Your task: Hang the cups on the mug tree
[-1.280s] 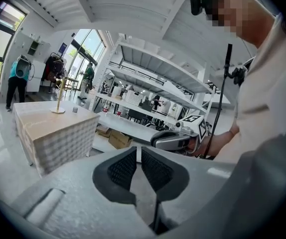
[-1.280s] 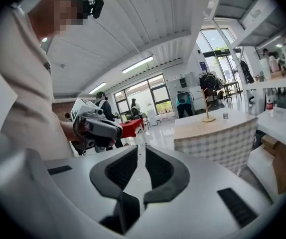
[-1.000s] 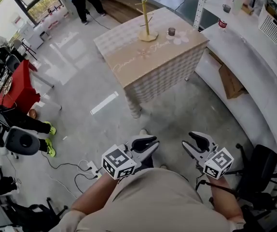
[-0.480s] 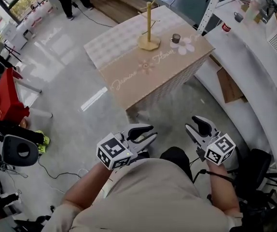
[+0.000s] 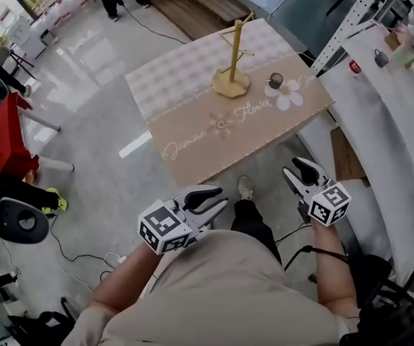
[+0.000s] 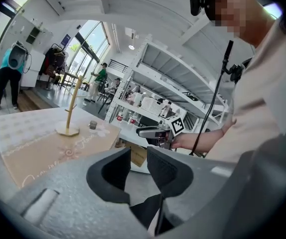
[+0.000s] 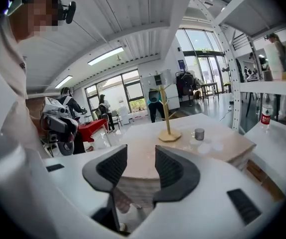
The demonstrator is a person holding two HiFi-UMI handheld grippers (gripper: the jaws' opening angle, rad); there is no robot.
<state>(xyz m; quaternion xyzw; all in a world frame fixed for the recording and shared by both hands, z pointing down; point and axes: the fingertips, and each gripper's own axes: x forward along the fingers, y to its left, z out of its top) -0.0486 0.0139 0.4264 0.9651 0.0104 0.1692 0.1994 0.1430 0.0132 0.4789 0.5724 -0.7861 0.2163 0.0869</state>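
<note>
Table [image 5: 192, 114], under a checked cloth, stood far ahead of the person and well apart from both grippers, with open floor between. Judged: task not yet started.

White shelving rack [image 5: 380, 114] ran along the right. Its near post was close to the table's right corner, leaving only a narrow gap there. The left side of the table had wide bare floor, with a red table [image 5: 9, 139] far left.

Mug tree [image 5: 234, 56] stood upright on the far-right part of the tabletop, pegs bare.

Left gripper [image 5: 220, 199] and right gripper [image 5: 293, 167] were held near the body. Both had jaws partly apart with nothing between them in either gripper view.

One small grey cup [image 5: 275, 81] stood just right of the tree's base, toward the table's right edge. No other cup could be made out on the table.

Risks, as judged:
- A misaligned jaw pushing the cup rightward could slide it off toward the rack.
- The tree was thin on a small base, so a knock while hooking could tip it.
- The right gripper could clip the rack post on approach, so the left side looked safer.
</note>
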